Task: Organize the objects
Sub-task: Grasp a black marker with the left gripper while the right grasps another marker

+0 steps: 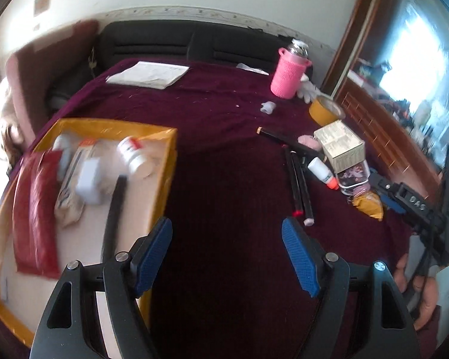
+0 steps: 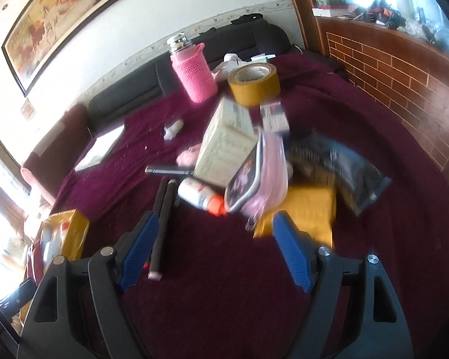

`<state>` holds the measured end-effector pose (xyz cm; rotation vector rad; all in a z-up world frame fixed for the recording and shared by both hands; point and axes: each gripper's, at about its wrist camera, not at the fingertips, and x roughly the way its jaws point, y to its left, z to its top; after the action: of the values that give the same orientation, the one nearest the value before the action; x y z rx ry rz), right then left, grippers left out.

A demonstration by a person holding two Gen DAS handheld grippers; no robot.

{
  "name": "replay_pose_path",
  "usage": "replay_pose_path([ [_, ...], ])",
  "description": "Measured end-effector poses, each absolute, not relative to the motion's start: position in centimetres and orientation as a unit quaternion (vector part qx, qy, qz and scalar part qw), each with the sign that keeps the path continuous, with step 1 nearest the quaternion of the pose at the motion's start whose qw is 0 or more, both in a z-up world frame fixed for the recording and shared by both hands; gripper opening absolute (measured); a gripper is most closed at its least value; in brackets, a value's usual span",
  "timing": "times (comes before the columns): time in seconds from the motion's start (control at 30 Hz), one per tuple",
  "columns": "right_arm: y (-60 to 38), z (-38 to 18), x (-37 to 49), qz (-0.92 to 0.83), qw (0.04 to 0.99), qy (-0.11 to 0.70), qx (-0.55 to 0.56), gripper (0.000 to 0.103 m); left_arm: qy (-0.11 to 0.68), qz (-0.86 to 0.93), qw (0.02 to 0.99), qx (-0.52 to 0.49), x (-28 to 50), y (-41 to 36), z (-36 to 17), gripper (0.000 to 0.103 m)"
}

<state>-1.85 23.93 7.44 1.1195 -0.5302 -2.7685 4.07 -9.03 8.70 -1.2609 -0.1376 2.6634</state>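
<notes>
Both tools are seen with their blue pads held apart and nothing between them. The left tool (image 1: 227, 254) is held over bare maroon cloth on the tabletop (image 1: 224, 179), beside a yellow-rimmed box (image 1: 167, 161). Only in the left wrist view can the box's contents be made out: a red packet (image 1: 36, 209), a white bottle (image 1: 131, 152), a white block and a black strip, all blurred. The right tool (image 2: 215, 251) is held before the unsorted pile, shown closer in its own view: a beige carton (image 2: 224, 146), a small orange-capped bottle (image 2: 200, 194), a pink-edged pouch (image 2: 257, 176), a yellow packet (image 2: 308, 209) and a black bag (image 2: 344, 164) which cannot be made out in the left view. Two dark pens (image 2: 163, 218) lie just beside its left pad. Behind the pile a pink-sleeved flask (image 2: 194, 68) and a tape roll (image 2: 254, 83) stand.
</notes>
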Motion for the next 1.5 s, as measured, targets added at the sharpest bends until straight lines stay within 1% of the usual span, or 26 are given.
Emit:
replay_pose_path([
  [0.13, 25.2, 5.7, -2.5, -0.905, 0.086, -0.206, 0.362, 0.078, -0.014, 0.901, 0.119, -0.417, 0.4, -4.3, 7.7, 0.070],
  [0.23, 26.4, 4.5, -2.5, -0.891, 0.103, -0.237, 0.373, 0.078, 0.018, 0.895, 0.117, -0.431, -2.6, -1.3, 6.0, 0.070],
  [0.33, 27.7, 4.7, -2.3, -0.882, 0.120, -0.275, 0.363, 0.078, 0.044, 0.883, 0.116, -0.453, -5.2, 1.0, 3.8, 0.070],
  [0.43, 27.9, 5.0, -2.2, -0.883, 0.126, -0.274, 0.359, 0.078, 0.069, 0.875, 0.116, -0.466, -6.9, 2.6, 2.2, 0.070],
  [0.5, 27.9, 5.0, -2.2, -0.880, 0.134, -0.281, 0.359, 0.078, 0.064, 0.881, 0.111, -0.456, -7.4, 2.4, 2.0, 0.069],
  [0.6, 27.7, 4.9, -2.4, -0.876, 0.140, -0.283, 0.364, 0.078, 0.053, 0.871, 0.110, -0.475, -8.0, 1.5, 0.7, 0.068],
  [0.67, 27.7, 4.7, -2.5, -0.873, 0.145, -0.288, 0.367, 0.078, 0.088, 0.879, 0.104, -0.457, -7.4, 1.6, 0.6, 0.069],
  [0.9, 27.1, 4.5, -2.5, -0.870, 0.153, -0.282, 0.374, 0.078, 0.113, 0.884, 0.085, -0.445, -8.5, 3.5, 0.8, 0.069],
  [0.93, 27.1, 4.5, -2.5, -0.870, 0.152, -0.281, 0.375, 0.078, 0.121, 0.886, 0.078, -0.441, -8.4, 4.0, 0.8, 0.064],
  [0.97, 27.1, 4.4, -2.6, -0.870, 0.150, -0.281, 0.376, 0.078, 0.125, 0.886, 0.081, -0.439, -8.2, 4.4, 0.9, 0.055],
  [1.0, 27.2, 4.4, -2.6, -0.870, 0.149, -0.281, 0.376, 0.078, 0.117, 0.883, 0.098, -0.443, -7.9, 4.6, 1.0, 0.023],
  [1.03, 27.2, 4.4, -2.6, -0.871, 0.148, -0.279, 0.376, 0.079, 0.110, 0.877, 0.120, -0.453, -7.5, 5.0, 1.1, 0.013],
  [1.13, 27.0, 4.1, -2.8, -0.872, 0.141, -0.269, 0.383, 0.078, 0.111, 0.878, 0.128, -0.448, -5.7, 4.8, 1.8, 0.012],
  [1.2, 26.7, 4.2, -2.8, -0.875, 0.140, -0.260, 0.384, 0.078, 0.083, 0.882, 0.140, -0.443, -4.1, 3.2, 3.1, 0.012],
  [1.27, 26.3, 4.3, -2.8, -0.881, 0.133, -0.242, 0.384, 0.078, 0.039, 0.892, 0.139, -0.429, -2.2, 0.6, 5.0, 0.012],
  [1.5, 24.4, 4.2, -2.3, -0.893, 0.128, -0.190, 0.388, 0.078, -0.052, 0.903, 0.135, -0.404, 3.6, -6.8, 8.7, 0.012],
])
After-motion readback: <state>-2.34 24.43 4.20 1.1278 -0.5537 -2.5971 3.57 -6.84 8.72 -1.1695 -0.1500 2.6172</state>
